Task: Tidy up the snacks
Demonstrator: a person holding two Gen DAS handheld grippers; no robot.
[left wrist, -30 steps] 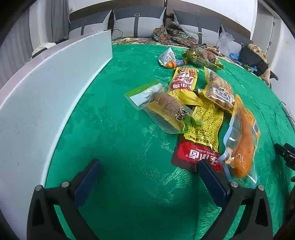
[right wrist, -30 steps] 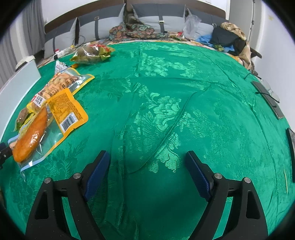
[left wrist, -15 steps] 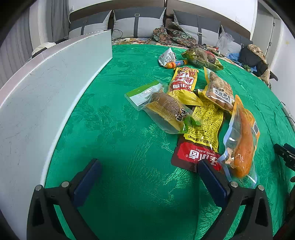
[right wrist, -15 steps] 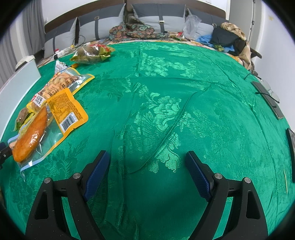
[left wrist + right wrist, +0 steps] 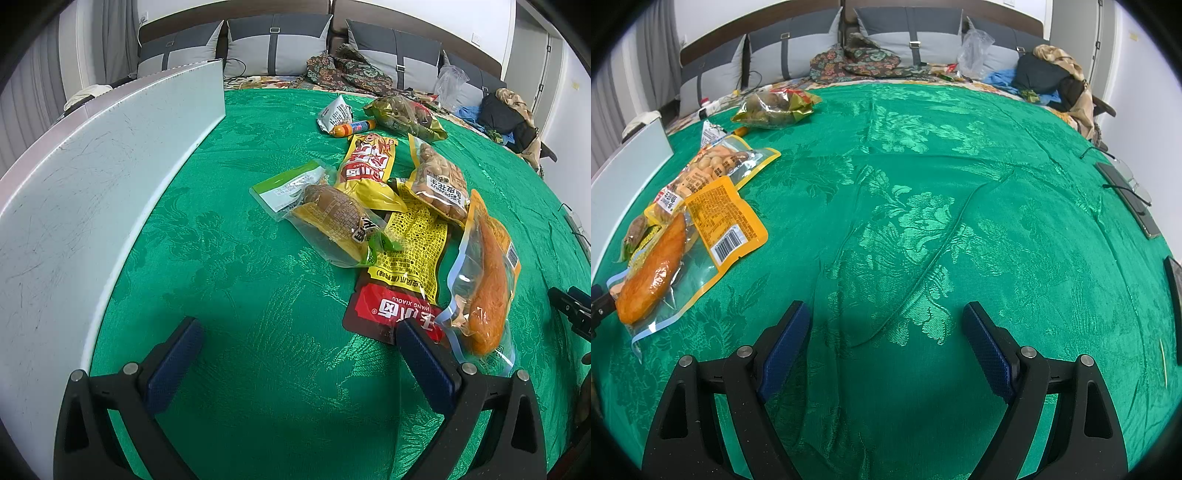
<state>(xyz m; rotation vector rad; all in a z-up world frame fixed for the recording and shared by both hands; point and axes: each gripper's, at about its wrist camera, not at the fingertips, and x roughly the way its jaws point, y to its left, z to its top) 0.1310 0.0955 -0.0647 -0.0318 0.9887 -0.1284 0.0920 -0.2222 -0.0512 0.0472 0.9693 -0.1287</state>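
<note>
My left gripper [image 5: 299,345] hangs over the green brocade cloth [image 5: 240,280] with its jaws spread wide and nothing between them. The right-hand pad [image 5: 424,362] sits just at the near corner of a red-and-yellow packet [image 5: 402,273], at the near end of the snack pile. Just beside that lies a clear pouch with an orange sausage-like snack [image 5: 487,284], off to the right of my jaws. Beyond the packet comes a clear bag holding a brown, ridged snack [image 5: 332,218], then a yellow-and-red pouch [image 5: 369,166] and a bag of peanuts [image 5: 439,184]. Farther still are a small orange tube [image 5: 352,128], a small white packet [image 5: 334,114] and a greenish bag [image 5: 406,116]. A white board [image 5: 92,192] stands along the left edge of the cloth.

My right gripper [image 5: 884,341] is likewise open and empty, over bare cloth, well apart from the snacks, which lie to its left. Nearest there is the orange snack's pouch [image 5: 653,273], with the peanuts [image 5: 716,166] behind it.
</note>
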